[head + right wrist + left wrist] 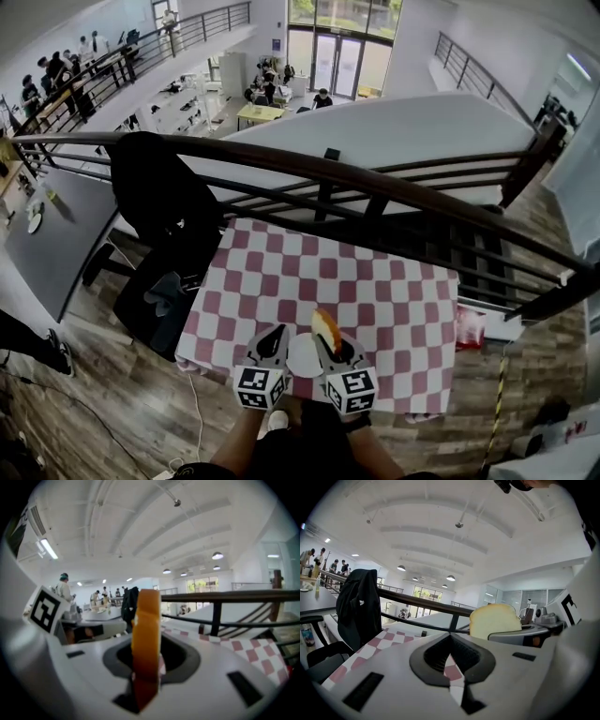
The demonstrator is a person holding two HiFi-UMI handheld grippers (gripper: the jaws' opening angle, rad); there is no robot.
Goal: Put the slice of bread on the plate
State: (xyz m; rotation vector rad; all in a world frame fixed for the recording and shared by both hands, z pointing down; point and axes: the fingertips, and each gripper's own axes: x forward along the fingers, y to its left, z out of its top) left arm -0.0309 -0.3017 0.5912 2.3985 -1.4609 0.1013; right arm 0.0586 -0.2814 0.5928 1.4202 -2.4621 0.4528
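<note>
Where the slice of bread [324, 328] is: in the right gripper [330, 347], stood on edge above the near side of the table [375, 300], not on the plate.
Right gripper fingers: pinching the slice from both flat sides; in the right gripper view its brown crust [146, 620] faces the camera edge-on.
Left gripper [275, 339]: tips meet with nothing between them; only checked cloth shows through the slit behind them in the left gripper view [450, 657].
Bread seen from the left: pale flat face [494, 619], with the right gripper's body just under it.
Plate [302, 356]: white and round, on the cloth between the two grippers, just beside the slice.
Cloth: red-and-white checks, covering the table.
Markings: black-and-white square markers on each gripper's cube [260, 387]; no words on them.
Red packet [470, 328]: at the table's right edge; its print is too small to read.
Surroundings: dark railing [309, 167] beyond the table; black jacket [159, 197] draped on a chair at left.
</note>
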